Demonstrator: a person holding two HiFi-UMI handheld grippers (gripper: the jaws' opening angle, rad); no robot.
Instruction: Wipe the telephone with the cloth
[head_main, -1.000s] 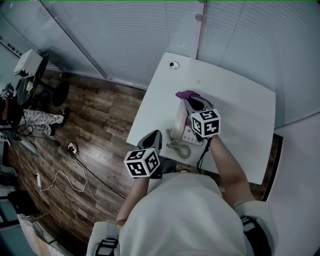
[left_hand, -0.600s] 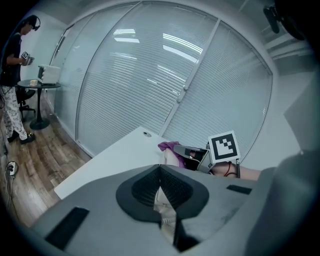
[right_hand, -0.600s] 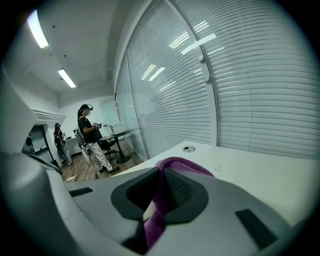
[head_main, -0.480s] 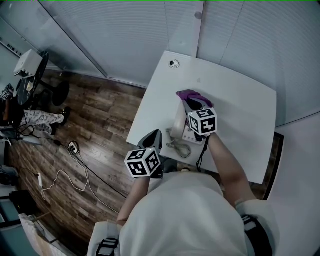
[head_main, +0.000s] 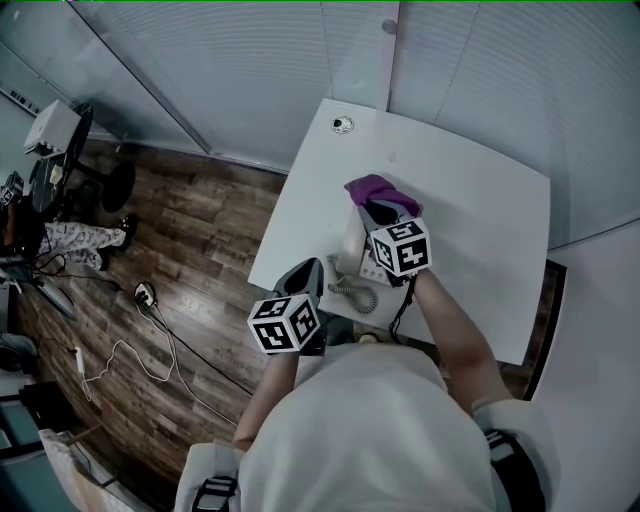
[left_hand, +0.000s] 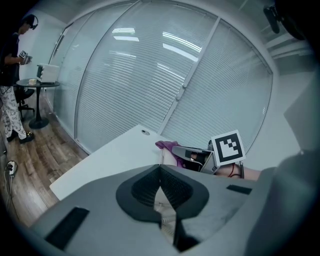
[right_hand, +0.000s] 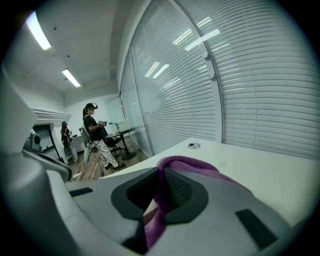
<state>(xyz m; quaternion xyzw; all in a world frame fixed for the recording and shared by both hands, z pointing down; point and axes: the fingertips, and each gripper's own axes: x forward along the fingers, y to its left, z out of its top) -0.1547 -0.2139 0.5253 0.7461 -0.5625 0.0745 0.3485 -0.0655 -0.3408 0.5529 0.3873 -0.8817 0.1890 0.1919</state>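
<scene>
Purple cloth (head_main: 372, 187) pinched tight in right gripper (head_main: 381, 208), bunched at far end of telephone (head_main: 352, 250) on white table (head_main: 480, 225). Left gripper (head_main: 304, 278) clenched, empty, near table edge. Advice: light, even strokes along handset; avoid snagging coiled cord (head_main: 358, 297).
</scene>
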